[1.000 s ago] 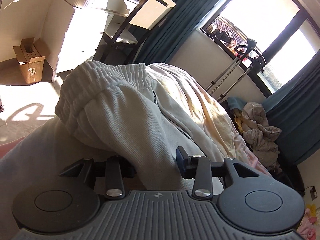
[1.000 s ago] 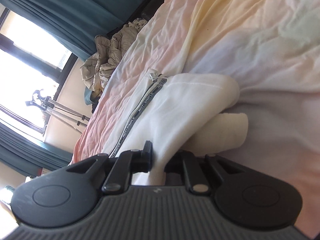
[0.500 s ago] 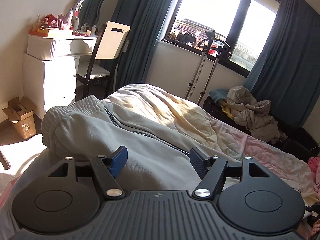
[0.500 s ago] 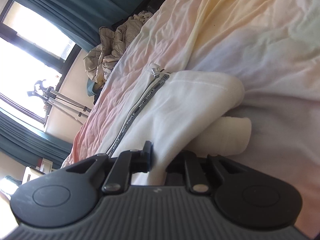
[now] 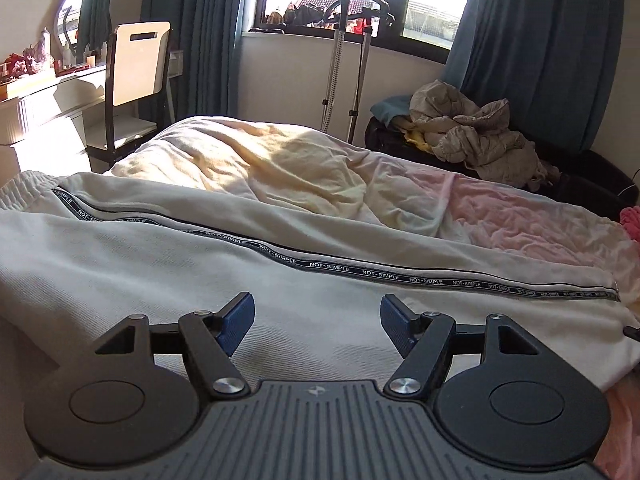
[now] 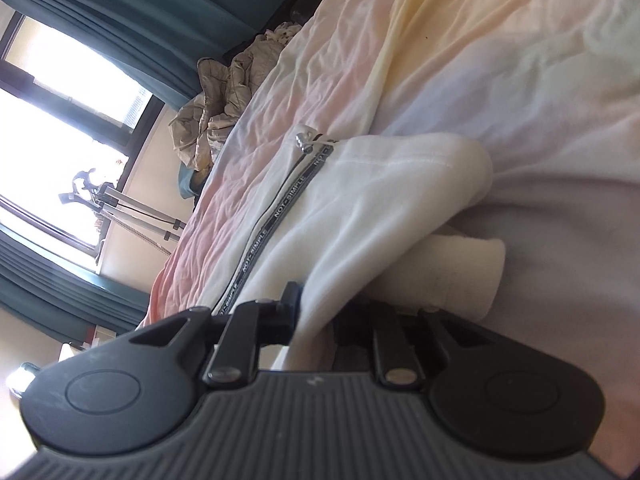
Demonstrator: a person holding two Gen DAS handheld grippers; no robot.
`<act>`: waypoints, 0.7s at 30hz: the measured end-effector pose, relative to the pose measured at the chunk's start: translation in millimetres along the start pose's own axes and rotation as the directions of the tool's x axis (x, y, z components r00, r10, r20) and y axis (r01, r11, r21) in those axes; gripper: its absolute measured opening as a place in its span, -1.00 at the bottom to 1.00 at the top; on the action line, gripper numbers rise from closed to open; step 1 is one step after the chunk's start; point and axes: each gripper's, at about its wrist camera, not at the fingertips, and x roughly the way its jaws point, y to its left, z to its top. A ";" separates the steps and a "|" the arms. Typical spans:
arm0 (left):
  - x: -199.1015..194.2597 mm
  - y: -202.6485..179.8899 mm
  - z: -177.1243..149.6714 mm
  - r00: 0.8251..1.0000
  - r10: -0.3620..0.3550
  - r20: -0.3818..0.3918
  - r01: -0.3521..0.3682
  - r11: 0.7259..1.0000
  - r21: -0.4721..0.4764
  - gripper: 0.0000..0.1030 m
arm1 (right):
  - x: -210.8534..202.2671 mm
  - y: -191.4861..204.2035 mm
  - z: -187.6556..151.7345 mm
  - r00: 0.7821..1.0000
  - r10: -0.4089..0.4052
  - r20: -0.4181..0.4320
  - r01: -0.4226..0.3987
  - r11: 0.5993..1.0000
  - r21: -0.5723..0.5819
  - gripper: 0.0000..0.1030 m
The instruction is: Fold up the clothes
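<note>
A cream zip-up jacket (image 5: 280, 300) lies spread across the bed, its black "NOT-SIMPLE" zip tape (image 5: 360, 272) running left to right and its ribbed hem (image 5: 24, 192) at the far left. My left gripper (image 5: 318, 320) hovers just over the jacket's near panel, open, with nothing between its blue pads. In the right wrist view, a fold of the same jacket (image 6: 380, 200) near the zip pull (image 6: 304, 142) fills my right gripper (image 6: 318, 312). Those jaws are opening, with the cloth still pinched between them. A sleeve cuff (image 6: 460, 272) pokes out beneath the fold.
The bed sheet (image 5: 280, 160) is rumpled, in yellow and pink. A chair (image 5: 136, 64) and a white dresser (image 5: 40, 100) stand at the left. Crutches (image 5: 344, 40) lean under the window. Crumpled clothes (image 5: 472, 136) are piled beyond the bed, and something pink (image 5: 632, 220) lies at its right edge.
My left gripper let go of the bunched ribbed hem, opened, rolled level and swept sideways. The jacket now lies flat. My right gripper stayed put, its jaws a little wider.
</note>
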 end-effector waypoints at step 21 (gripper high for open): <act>43.7 -24.8 -25.4 0.997 0.003 -0.080 0.009 0.989 0.147 0.49 | 24.8 7.8 -4.5 0.999 -0.033 -0.012 0.033 0.998 0.046 0.02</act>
